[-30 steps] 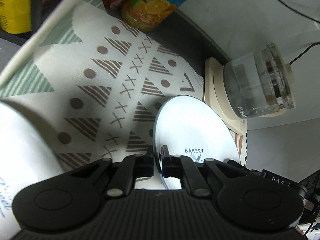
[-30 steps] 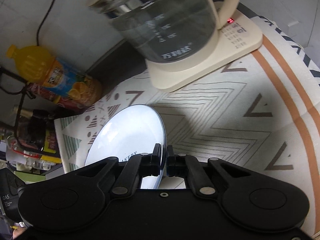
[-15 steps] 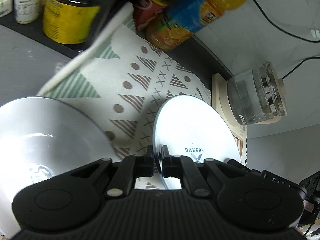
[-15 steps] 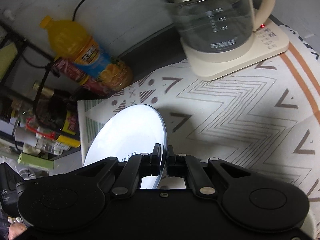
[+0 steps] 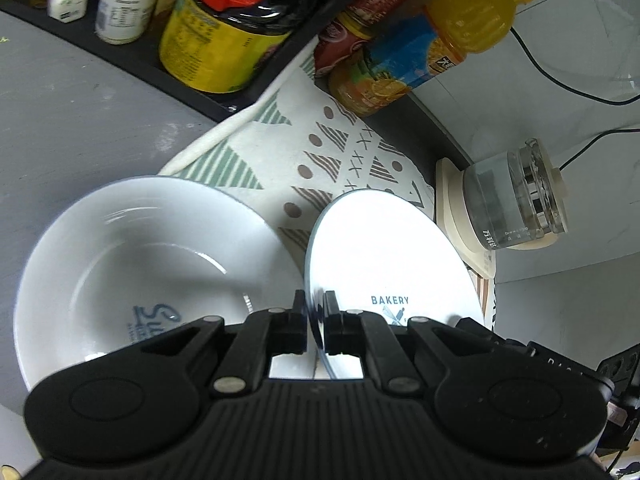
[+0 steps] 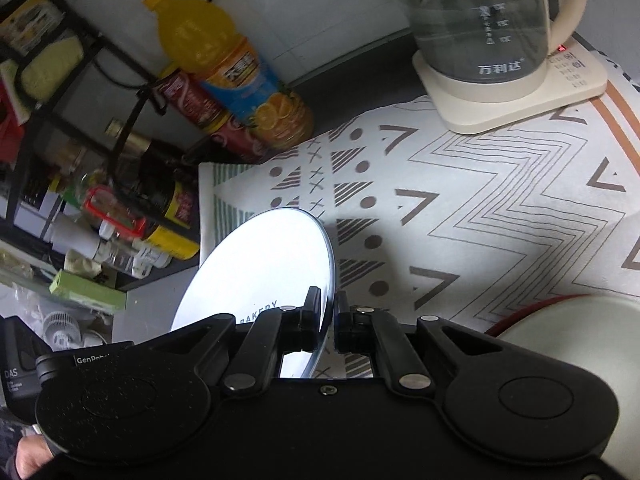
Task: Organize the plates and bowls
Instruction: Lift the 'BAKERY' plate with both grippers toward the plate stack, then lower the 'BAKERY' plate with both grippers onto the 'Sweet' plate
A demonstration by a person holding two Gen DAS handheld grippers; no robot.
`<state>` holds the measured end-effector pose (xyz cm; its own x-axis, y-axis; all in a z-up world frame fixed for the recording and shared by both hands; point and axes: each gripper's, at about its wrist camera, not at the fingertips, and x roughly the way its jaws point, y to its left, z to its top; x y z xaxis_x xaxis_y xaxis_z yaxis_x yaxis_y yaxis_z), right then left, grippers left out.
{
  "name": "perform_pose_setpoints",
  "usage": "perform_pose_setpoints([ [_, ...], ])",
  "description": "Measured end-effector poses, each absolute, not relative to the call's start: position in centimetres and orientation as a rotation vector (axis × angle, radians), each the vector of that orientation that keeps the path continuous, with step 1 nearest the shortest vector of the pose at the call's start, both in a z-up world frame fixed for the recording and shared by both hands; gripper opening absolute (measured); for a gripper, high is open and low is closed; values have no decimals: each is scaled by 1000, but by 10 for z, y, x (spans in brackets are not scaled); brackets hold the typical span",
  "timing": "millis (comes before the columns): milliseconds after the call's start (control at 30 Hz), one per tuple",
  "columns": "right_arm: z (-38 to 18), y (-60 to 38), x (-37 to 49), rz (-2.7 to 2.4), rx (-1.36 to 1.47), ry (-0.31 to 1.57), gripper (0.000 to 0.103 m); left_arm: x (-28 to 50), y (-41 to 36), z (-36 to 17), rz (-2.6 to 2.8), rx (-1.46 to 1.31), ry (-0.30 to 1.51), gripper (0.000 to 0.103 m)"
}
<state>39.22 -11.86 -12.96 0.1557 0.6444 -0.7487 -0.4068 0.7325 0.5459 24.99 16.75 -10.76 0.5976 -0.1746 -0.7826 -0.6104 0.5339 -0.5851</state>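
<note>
Patterned mat (image 5: 344, 152) now shows a white bowl (image 5: 132, 264) at nine o'clock; both grippers (image 5: 316, 312) (image 6: 329, 314) stay clamped on the plate (image 5: 384, 256), probably bound there.

Left gripper (image 5: 316, 322): matte black ribbed housing, two round caps, silver pivot pins. Right gripper (image 6: 329, 326): smooth black housing, central screw, white "GenRobot" and "DAS" lettering left of its fingers (image 6: 311, 320).

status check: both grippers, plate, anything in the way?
Left gripper and right gripper both shut on BAKERY plate rim. Plate above mat. White bowl close at left; kettle beyond.
</note>
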Motion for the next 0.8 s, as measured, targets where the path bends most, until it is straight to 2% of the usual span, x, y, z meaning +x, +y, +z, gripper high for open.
perform_pose_setpoints([
  [800,-138,-97,347,849,170,1221,7,183,179,-120,343,-1054,930,6],
])
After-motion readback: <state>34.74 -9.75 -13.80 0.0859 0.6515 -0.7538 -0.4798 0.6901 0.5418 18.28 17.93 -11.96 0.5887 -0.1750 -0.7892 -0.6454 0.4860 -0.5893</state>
